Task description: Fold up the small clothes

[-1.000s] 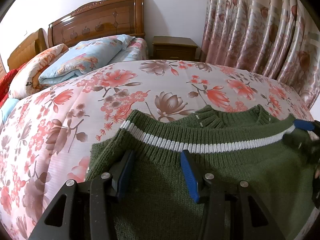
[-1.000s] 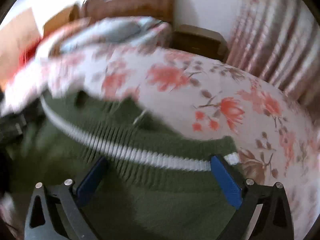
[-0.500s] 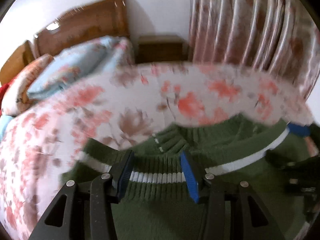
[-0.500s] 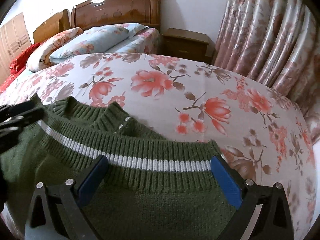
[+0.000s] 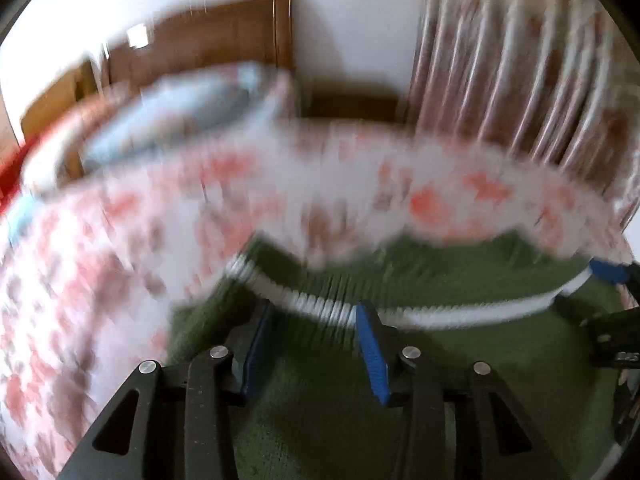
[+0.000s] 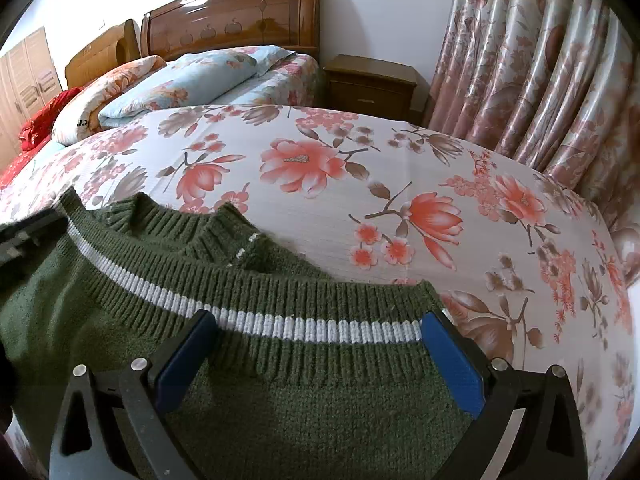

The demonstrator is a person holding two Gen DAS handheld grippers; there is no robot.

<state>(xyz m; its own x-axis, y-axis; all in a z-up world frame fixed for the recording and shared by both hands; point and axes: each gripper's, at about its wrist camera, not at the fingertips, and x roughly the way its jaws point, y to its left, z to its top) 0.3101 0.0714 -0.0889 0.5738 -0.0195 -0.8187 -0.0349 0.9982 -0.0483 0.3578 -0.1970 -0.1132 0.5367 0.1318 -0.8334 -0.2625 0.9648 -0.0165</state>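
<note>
A small green knit sweater (image 6: 280, 400) with a white stripe near its ribbed hem lies folded on the floral bedspread (image 6: 360, 184); its collar shows beyond the folded-over hem. My right gripper (image 6: 316, 344) is open, its blue pads straddling the striped hem at the sweater's right part. The left wrist view is blurred by motion. There my left gripper (image 5: 316, 336) is open over the same sweater (image 5: 328, 420) near the stripe. The right gripper's blue pad shows at that view's right edge (image 5: 608, 272). The left gripper shows dark at the right view's left edge (image 6: 24, 236).
Pillows (image 6: 188, 76) and a folded quilt lie at the head of the bed by the wooden headboard (image 6: 236, 12). A wooden nightstand (image 6: 372, 84) stands beside floral curtains (image 6: 540, 80). Red fabric (image 6: 36, 128) lies far left.
The left gripper swung quickly across the sweater, blurring its view. The right gripper came a little lower and closer to the striped hem. Both stayed open.
</note>
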